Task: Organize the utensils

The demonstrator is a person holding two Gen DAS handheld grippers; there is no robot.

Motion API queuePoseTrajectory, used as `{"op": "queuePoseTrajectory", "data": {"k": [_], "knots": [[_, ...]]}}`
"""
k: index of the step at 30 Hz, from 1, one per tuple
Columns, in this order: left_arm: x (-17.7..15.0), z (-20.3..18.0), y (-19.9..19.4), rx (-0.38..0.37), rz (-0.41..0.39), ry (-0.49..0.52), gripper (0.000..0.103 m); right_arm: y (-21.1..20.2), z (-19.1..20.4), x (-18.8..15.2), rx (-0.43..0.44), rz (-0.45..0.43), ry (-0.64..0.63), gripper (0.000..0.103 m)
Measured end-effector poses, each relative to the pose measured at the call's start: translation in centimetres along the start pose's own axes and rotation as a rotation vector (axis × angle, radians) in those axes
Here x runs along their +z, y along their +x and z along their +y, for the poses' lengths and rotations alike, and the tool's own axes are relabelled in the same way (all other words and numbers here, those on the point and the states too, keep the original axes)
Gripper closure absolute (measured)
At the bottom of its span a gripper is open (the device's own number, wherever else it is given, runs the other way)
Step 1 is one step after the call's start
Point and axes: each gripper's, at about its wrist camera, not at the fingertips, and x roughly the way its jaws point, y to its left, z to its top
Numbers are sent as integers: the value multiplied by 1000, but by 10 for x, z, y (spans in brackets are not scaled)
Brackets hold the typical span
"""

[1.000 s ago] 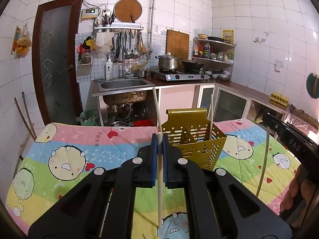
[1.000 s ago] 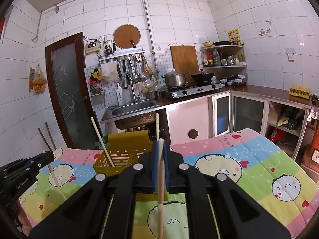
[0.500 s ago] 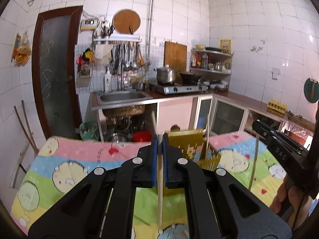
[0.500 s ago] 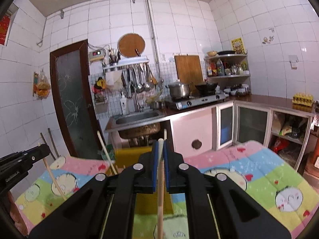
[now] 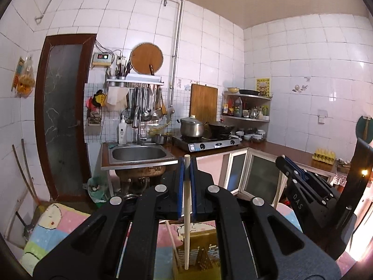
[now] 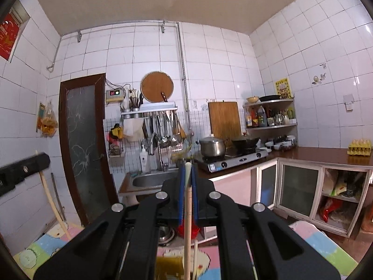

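Observation:
In the left wrist view my left gripper (image 5: 186, 161) is shut on a pale wooden chopstick (image 5: 186, 233) that hangs upright between the blue pads. Its lower end is over the yellow slotted utensil basket (image 5: 202, 254), where another chopstick (image 5: 171, 235) leans. My right gripper (image 5: 285, 161) shows at the right, with a thin chopstick (image 5: 277, 196) below it. In the right wrist view my right gripper (image 6: 187, 168) is shut on its own chopstick (image 6: 187, 233) above the basket (image 6: 169, 268). My left gripper (image 6: 39, 161) is at the left edge, holding its stick (image 6: 50, 198).
A cartoon-patterned cloth (image 5: 53, 228) covers the table under the basket. Beyond it are a steel sink (image 5: 138, 154), a gas stove with a pot (image 5: 192, 128) and wok, glass-front cabinets (image 6: 298, 191) and a dark door (image 5: 63, 116). Hanging ladles line the wall rack.
Both grippers have risen with their chopsticks still held. The basket and cloth have slid to the bottom of both views, and more wall and ceiling now show.

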Motion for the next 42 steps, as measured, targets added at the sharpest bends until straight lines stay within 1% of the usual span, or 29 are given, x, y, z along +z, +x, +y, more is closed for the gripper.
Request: {"op": "queuePoseTrajectory", "data": {"k": [5,10,15,20,24,26,28,31,32,33,34,35,36,37,39,40,42], "knots": [[-28,4,44,10,51,-6,99,26,-1,-15,0,-22,12,97],[-58,10,73,22,108,-6,99,41,-1,-36,7,-12,0,97],[-87,18,93,29,165,-8,99,58,-9,-63,16,52,28,97],[-109,26,102,32,223,-21,99,64,-16,-89,27,115,52,97],[-123,31,105,50,251,-20,99,67,-21,-108,34,177,60,97],[-125,31,106,68,255,-8,98,69,-21,-114,29,206,56,96],[-126,33,108,78,278,-1,98,71,-22,-118,25,240,55,96],[-121,39,99,89,293,-15,95,67,-23,-116,20,282,42,95],[-119,40,94,92,296,-16,83,65,-21,-115,13,293,31,92],[-116,42,88,96,296,-20,62,62,-21,-113,5,301,22,86],[-112,45,79,105,287,-27,53,57,-21,-109,-3,306,16,64],[-109,46,71,113,275,-29,42,50,-22,-105,-11,303,17,52],[-106,47,63,122,264,-26,36,45,-22,-101,-17,296,17,52],[-102,48,55,131,259,-21,34,35,-22,-95,-28,295,9,52],[-96,53,35,140,259,-18,22,21,-22,-88,-37,313,2,51],[-94,54,29,143,262,-20,20,13,-22,-86,-41,326,-2,49],[-93,61,9,158,270,-35,11,-4,-21,-85,-52,357,-16,47]]}}
